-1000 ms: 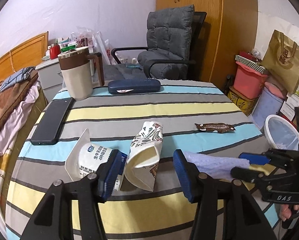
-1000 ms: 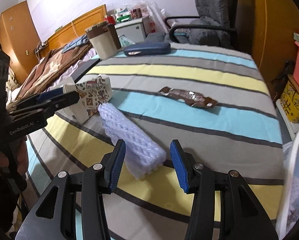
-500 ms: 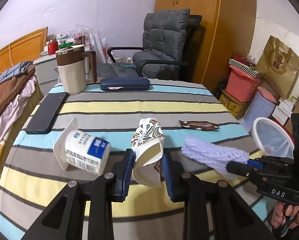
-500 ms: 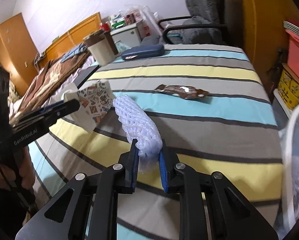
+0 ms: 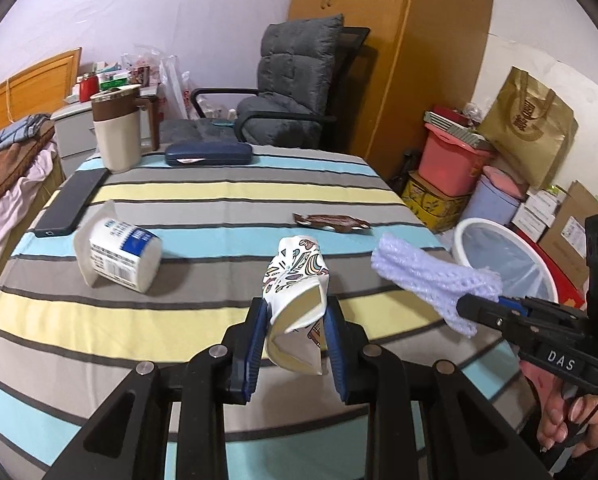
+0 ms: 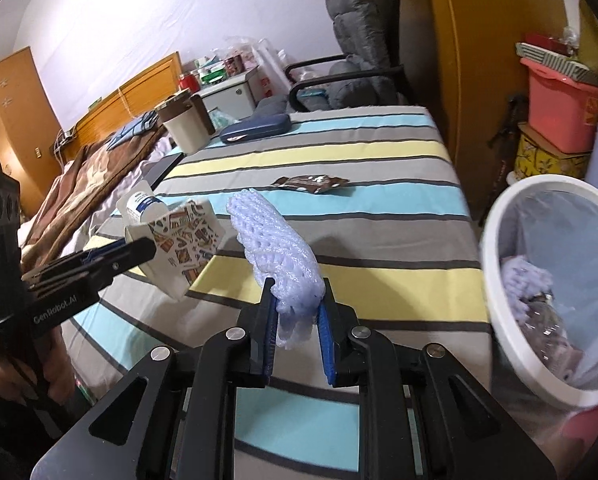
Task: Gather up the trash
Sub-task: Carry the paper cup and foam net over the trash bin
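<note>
My left gripper (image 5: 295, 314) is shut on a crushed patterned paper cup (image 5: 297, 276), lifted just above the striped tablecloth (image 5: 219, 192). My right gripper (image 6: 297, 300) is shut on a pale lilac foam net sleeve (image 6: 275, 240), held over the table's right part. In the left wrist view the sleeve (image 5: 427, 276) hangs at the right, near the white bin (image 5: 539, 264). The patterned cup (image 6: 183, 240) shows left of the sleeve in the right wrist view. A white yogurt tub (image 5: 119, 256) lies on its side at the left. A brown snack wrapper (image 5: 331, 222) lies further back.
The white bin (image 6: 499, 320) with a clear liner and some trash stands off the table's right edge. A phone (image 5: 71, 204), a beige mug (image 5: 117, 136) and a dark blue case (image 5: 209, 154) sit at the table's far left. A grey chair (image 5: 291, 92) stands behind.
Both grippers have shut, the left on the patterned cup and the right on the foam sleeve. Both have since lifted their loads and carried them rightward, nearer the bin.
</note>
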### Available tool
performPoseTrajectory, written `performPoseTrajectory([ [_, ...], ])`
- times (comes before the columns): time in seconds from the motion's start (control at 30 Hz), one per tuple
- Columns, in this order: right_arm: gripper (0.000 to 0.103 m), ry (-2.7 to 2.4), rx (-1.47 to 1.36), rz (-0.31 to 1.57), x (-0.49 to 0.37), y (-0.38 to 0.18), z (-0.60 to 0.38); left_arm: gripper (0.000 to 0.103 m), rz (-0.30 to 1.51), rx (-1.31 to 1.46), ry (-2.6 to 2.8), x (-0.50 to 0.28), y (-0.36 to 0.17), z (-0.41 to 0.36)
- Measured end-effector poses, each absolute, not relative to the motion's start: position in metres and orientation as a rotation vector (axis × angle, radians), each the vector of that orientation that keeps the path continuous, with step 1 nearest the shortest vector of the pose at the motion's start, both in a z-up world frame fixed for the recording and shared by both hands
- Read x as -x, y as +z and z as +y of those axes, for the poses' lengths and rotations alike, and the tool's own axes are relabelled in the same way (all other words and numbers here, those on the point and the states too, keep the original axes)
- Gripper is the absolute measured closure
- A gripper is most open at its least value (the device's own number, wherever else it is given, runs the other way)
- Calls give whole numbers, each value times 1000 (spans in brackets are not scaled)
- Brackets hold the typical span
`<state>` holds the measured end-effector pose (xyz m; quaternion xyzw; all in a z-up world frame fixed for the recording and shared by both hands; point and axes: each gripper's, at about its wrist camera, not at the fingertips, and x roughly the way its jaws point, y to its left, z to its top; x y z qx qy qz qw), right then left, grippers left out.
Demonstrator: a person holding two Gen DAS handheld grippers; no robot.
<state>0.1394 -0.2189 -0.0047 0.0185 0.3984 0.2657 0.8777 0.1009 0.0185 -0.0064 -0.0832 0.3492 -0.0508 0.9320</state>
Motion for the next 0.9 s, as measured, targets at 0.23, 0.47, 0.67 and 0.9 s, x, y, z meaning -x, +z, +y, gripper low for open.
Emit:
performPoseTrajectory([
  [0.23, 82, 507, -59, 811, -135, -2, -237, 74, 716, 171, -157, -96, -2, -1],
  [0.47, 82, 441, -82, 784, -132, 4, -260, 74, 702, 157, -212, -103, 8, -23],
  [0.67, 82, 364, -103, 754, -130, 9, -285, 74, 690, 142, -259, -115, 17, -43],
  [0.9, 82, 292, -124, 729, -125, 15, -310, 74, 676, 123, -318, -127, 26, -71],
])
